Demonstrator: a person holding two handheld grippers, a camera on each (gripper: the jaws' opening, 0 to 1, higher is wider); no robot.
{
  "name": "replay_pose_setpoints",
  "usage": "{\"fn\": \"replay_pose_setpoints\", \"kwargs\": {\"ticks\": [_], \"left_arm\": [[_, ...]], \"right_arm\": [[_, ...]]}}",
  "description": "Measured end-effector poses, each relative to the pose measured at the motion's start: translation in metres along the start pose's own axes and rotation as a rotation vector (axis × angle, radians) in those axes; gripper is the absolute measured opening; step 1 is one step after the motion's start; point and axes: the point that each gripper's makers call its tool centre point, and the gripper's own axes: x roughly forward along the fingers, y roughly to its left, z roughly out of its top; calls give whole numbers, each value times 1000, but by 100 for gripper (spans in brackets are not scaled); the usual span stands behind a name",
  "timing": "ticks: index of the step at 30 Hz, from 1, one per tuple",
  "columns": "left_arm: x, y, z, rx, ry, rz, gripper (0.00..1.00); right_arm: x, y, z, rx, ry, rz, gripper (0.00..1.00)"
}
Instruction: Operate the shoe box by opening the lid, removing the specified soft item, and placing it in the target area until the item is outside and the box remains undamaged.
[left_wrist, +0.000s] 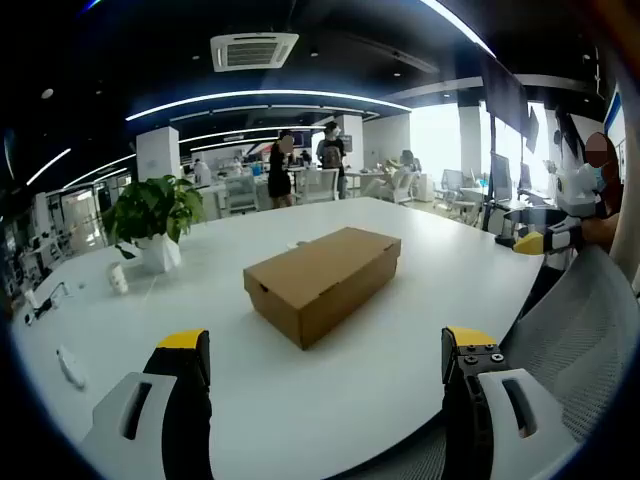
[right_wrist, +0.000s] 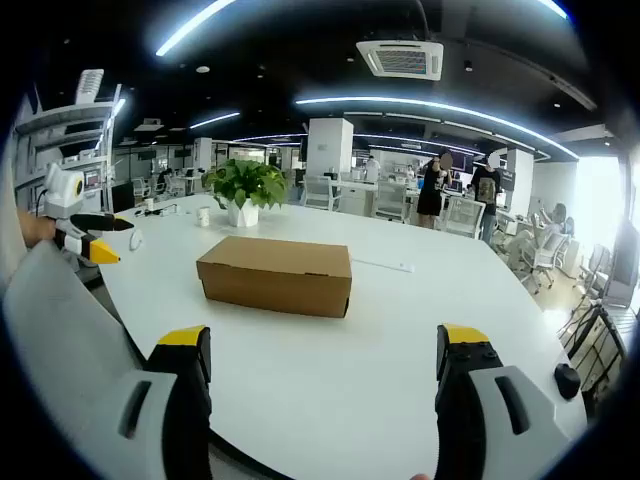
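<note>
A brown cardboard shoe box (left_wrist: 322, 279) lies shut on the white table (left_wrist: 400, 360), its lid down. In the right gripper view the same shoe box (right_wrist: 276, 273) sits mid-table, long side facing me. My left gripper (left_wrist: 325, 365) is open, jaws wide apart, well short of the box. My right gripper (right_wrist: 322, 365) is open too, also some way back from the box. The right gripper (left_wrist: 545, 240) comes into the left gripper view at the right edge, and the left gripper (right_wrist: 85, 240) into the right gripper view at the left edge. The box's contents are hidden.
A potted green plant (left_wrist: 152, 225) in a white pot stands on the table beyond the box, with a small white cup (left_wrist: 118, 278) beside it. Grey chair backs (left_wrist: 575, 340) sit at the table's near edge. Two people (left_wrist: 280, 165) stand far back among desks.
</note>
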Motion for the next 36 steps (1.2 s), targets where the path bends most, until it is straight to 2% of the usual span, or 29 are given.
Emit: {"fn": "replay_pose_setpoints", "kwargs": {"ticks": [31, 36], "left_arm": [[-1, 3, -1, -16, 41, 3, 100], [1, 4, 4, -22, 52, -1, 100]], "right_arm": [[0, -1, -1, -9, 32, 8, 88], [0, -2, 0, -8, 38, 2, 88]]}}
